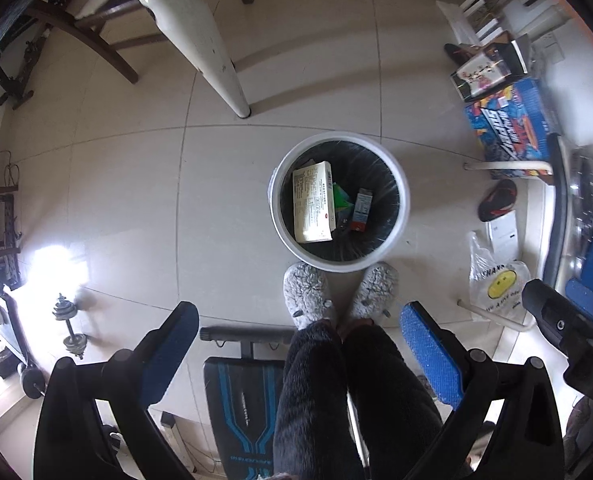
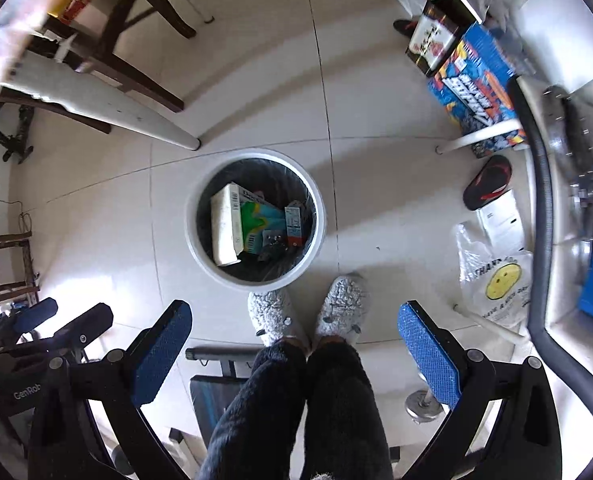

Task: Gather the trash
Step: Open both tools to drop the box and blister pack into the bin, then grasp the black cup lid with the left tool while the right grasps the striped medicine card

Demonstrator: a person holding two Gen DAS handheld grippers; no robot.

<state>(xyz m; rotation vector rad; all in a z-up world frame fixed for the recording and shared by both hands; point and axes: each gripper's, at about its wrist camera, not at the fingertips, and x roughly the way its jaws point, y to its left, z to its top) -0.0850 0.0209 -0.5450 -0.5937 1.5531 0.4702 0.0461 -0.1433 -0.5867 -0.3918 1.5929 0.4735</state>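
A white round trash bin (image 1: 403,208) with a black liner stands on the tiled floor, seen from above in both views; its rim also shows in the right wrist view (image 2: 194,236). Inside lie a cream box (image 1: 311,204) (image 2: 226,228), a green packet (image 2: 262,220) and a small blue-red carton (image 1: 361,210) (image 2: 295,222). My left gripper (image 1: 298,356) is open and empty, held high above the floor. My right gripper (image 2: 294,354) is open and empty too. Each gripper shows at the edge of the other's view.
The person's grey slippers (image 1: 306,296) and dark trouser legs stand just before the bin. A white table leg (image 1: 212,52) is behind it. Colourful boxes (image 1: 508,128), a black-red slipper (image 1: 496,200), a smiley plastic bag (image 1: 496,284), a weight bench (image 1: 240,400) and a dumbbell (image 1: 70,324) surround it.
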